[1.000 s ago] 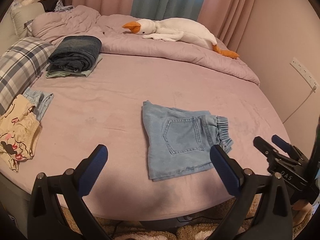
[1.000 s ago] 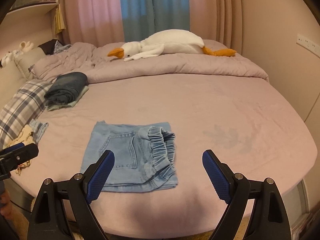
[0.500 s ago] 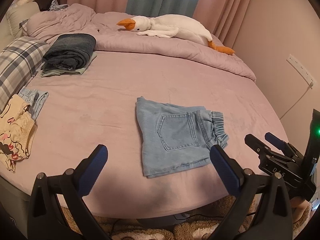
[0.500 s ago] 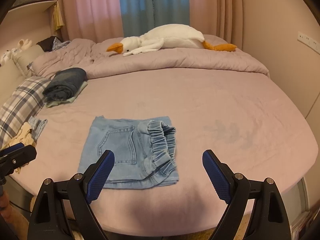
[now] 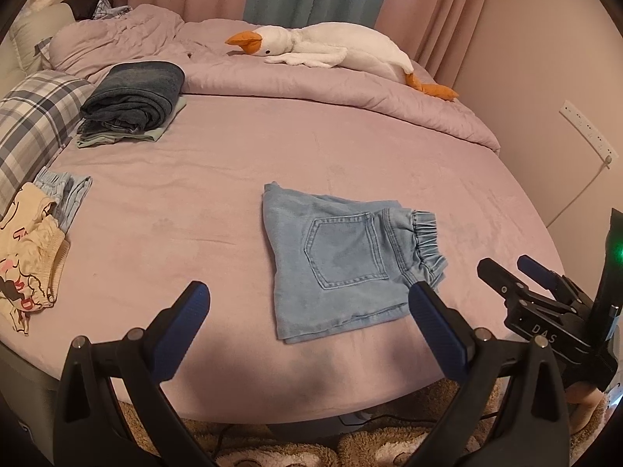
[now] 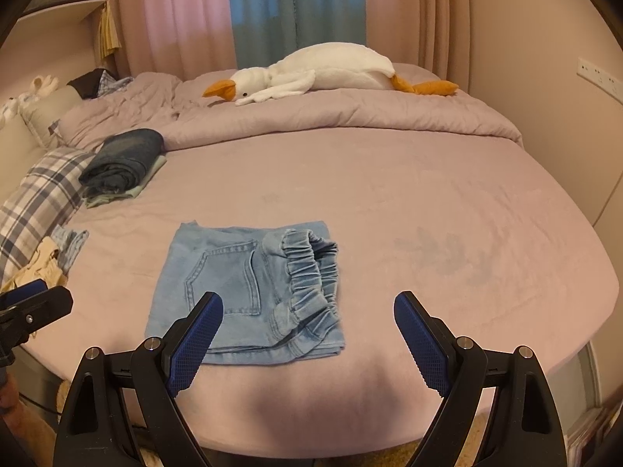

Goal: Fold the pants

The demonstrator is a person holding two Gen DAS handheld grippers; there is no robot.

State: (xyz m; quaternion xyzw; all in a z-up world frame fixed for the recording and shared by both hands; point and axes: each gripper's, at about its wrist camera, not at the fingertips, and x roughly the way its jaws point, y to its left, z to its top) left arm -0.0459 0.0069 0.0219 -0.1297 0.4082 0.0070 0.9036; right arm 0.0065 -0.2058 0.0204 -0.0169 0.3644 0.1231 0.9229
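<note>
Lilac bedding fills both wrist views, and I take the bed (image 6: 428,202) as my working surface; nearest the lenses are my own tools, held back over its front edge and touching nothing. My left gripper (image 5: 307,327) has its jaws wide apart and empty; my right gripper (image 6: 303,334) is likewise spread and empty; in the left view it sits low at the right edge, fingers parted.

Just beyond both sets of fingertips lie the light denim pants (image 6: 249,292), already folded into a compact, roughly square packet flat on the sheet. From the right gripper they lie ahead and to the left of centre, under the left finger; from the left gripper (image 6: 31,303) they lie ahead and to the right. The elastic waistband (image 5: 424,249) faces my right side, the plain folded edge my left, so I judge the right gripper nearer the waistband; any further fold would turn on that left-to-right axis.

The right view shows the bunched waistband layers and the stacked near hems; the left view shows the back pocket more squarely, plus unfolded clothes (image 5: 35,249) at the left edge.

Farther off, folded dark jeans (image 5: 132,97) rest by a plaid pillow (image 5: 35,124); beyond, a plush goose (image 6: 311,72) lies on the duvet.
</note>
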